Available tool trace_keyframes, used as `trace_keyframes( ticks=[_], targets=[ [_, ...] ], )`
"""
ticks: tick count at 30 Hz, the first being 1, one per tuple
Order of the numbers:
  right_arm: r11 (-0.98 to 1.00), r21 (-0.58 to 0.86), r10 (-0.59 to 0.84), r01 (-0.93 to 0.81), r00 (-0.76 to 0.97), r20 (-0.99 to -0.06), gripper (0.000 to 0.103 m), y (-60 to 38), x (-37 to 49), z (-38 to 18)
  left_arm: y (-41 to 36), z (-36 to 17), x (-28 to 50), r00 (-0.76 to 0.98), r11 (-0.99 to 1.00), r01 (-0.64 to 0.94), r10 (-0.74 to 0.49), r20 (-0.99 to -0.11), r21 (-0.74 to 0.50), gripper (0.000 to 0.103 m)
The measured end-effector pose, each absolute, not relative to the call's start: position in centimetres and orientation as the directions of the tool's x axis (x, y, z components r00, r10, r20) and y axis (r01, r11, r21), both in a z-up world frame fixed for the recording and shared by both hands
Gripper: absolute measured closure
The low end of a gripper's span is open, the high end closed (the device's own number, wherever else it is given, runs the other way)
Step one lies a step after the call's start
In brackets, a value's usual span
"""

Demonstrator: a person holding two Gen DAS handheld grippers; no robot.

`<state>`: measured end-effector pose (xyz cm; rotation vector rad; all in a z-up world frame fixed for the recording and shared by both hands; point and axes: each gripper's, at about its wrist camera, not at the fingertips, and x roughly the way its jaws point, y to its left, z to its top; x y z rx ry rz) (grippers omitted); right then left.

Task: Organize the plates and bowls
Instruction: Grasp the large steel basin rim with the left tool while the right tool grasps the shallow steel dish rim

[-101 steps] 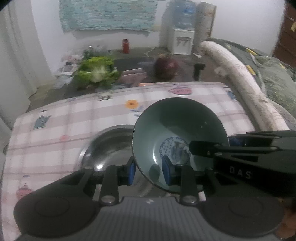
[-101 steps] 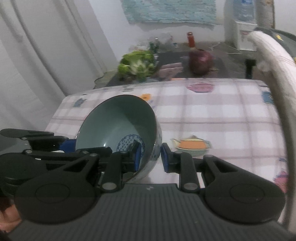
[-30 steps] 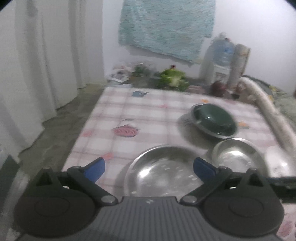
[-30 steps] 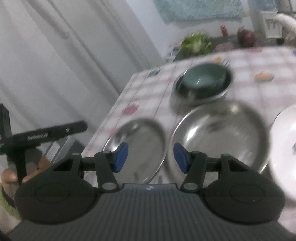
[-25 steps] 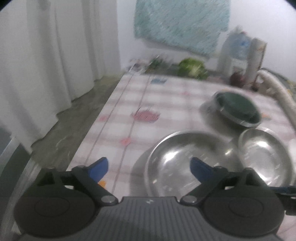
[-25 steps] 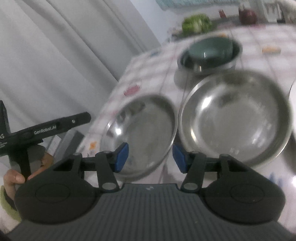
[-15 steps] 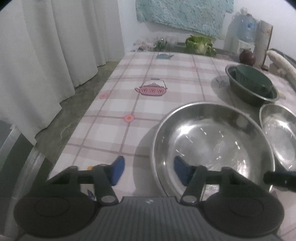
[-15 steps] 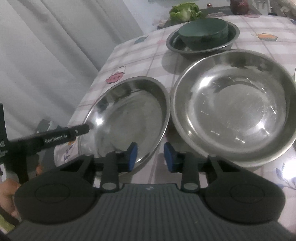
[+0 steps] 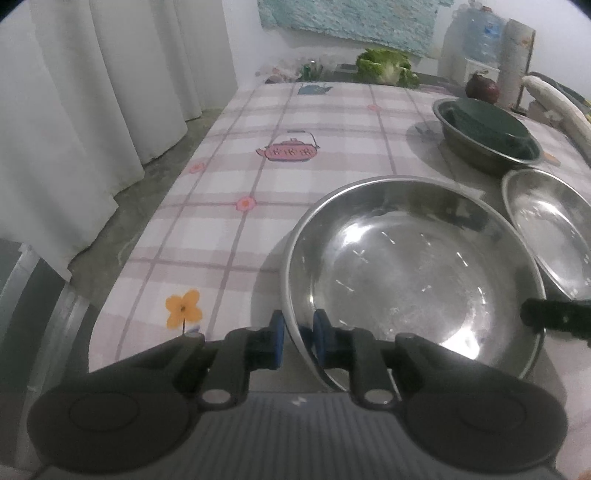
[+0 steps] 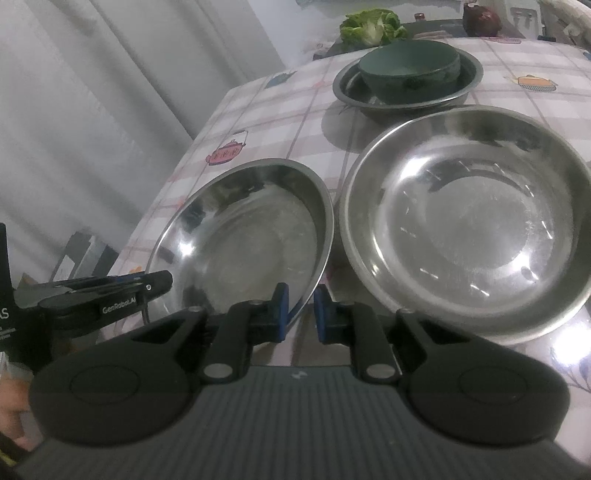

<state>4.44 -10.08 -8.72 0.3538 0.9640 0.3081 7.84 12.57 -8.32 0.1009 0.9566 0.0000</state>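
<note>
Left wrist view: the counter [image 9: 229, 206], under a pink checked cloth with teapot and flower prints, fills most of the scene, with white curtains [image 9: 92, 92] along its left side and a blue hanging [image 9: 347, 16] on the far wall. Nearest on it lies a wide steel plate [image 9: 410, 273], round, mouth up, its left rim raised slightly off the cloth. The left tool [image 9: 298, 339] has just been closing and its blue pads now pinch that plate's near-left rim, one pad outside, one inside. The right tool [image 10: 300, 309] has likewise just been closing; its pads stand narrow around the same plate's near-right rim, and it shows as a dark tip at that plate's right edge in the left view. A second steel plate [image 10: 465, 221] sits level, just beside the first on its right. Farther back a steel basin [image 10: 408, 94] holds a dark green bowl [image 10: 408, 68], upright. Beyond the counter's far edge lie a leafy cabbage [image 9: 386, 66] and a dark red onion [image 9: 482, 88].
</note>
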Motion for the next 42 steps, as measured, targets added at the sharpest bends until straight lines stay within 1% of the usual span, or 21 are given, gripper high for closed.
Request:
trace_keyframes(
  ticks=[9, 12, 13, 15, 16, 17, 19, 29, 33, 37, 38, 42],
  targets=[
    [0.894, 0.429, 0.437, -0.132, 0.474, -0.764, 0.089, -11.3, 0.6, -8.3, 13.1, -7.7, 2.7, 0.536, 0.995, 0.100, -0.065, -0.842, -0.013, 0.085],
    [0.896, 0.419, 0.436, -0.145, 0.464, -0.771, 0.087, -11.5, -0.5, -8.1, 13.3, -7.7, 1.3, 0.516, 0.991, 0.117, -0.122, -0.848, -0.071, 0.081],
    [0.898, 0.414, 0.432, -0.147, 0.466, -0.772, 0.087, -11.6, -0.9, -8.0, 13.3, -7.6, 1.0, 0.512, 0.989, 0.120, -0.137, -0.848, -0.087, 0.076],
    [0.903, 0.402, 0.423, -0.152, 0.475, -0.771, 0.087, -11.7, -1.5, -7.8, 13.2, -7.5, 0.4, 0.514, 0.988, 0.125, -0.142, -0.846, -0.090, 0.062],
    [0.906, 0.396, 0.418, -0.153, 0.481, -0.770, 0.087, -11.7, -1.7, -7.7, 13.1, -7.3, 0.3, 0.525, 0.989, 0.123, -0.131, -0.841, -0.078, 0.052],
    [0.908, 0.391, 0.413, -0.152, 0.487, -0.770, 0.087, -11.7, -1.7, -7.7, 13.0, -7.3, 0.4, 0.536, 0.990, 0.122, -0.120, -0.835, -0.065, 0.048],
    [0.908, 0.396, 0.410, -0.141, 0.496, -0.765, 0.084, -11.8, -1.7, -7.9, 12.8, -7.2, 0.6, 0.548, 0.992, 0.118, -0.095, -0.831, -0.035, 0.048],
    [0.910, 0.408, 0.381, -0.078, 0.547, -0.745, 0.083, -11.7, 0.0, -9.0, 12.2, -8.8, 3.4, 0.545, 0.993, 0.119, -0.055, -0.836, 0.012, 0.048],
    [0.913, 0.401, 0.373, -0.076, 0.554, -0.744, 0.083, -11.3, 0.5, -9.5, 11.9, -9.3, 3.9, 0.538, 0.993, 0.121, -0.057, -0.841, 0.010, 0.048],
    [0.921, 0.381, 0.360, -0.085, 0.565, -0.742, 0.086, -10.8, 0.6, -9.5, 11.5, -9.5, 3.8, 0.537, 0.992, 0.129, -0.065, -0.841, 0.006, 0.049],
    [0.923, 0.375, 0.356, -0.089, 0.568, -0.742, 0.086, -10.8, 0.6, -9.4, 11.4, -9.4, 3.7, 0.535, 0.991, 0.135, -0.075, -0.842, -0.003, 0.051],
    [0.932, 0.350, 0.340, -0.098, 0.574, -0.745, 0.088, -10.6, 0.4, -9.2, 10.9, -9.2, 3.3, 0.534, 0.990, 0.142, -0.075, -0.842, 0.002, 0.051]
  ],
)
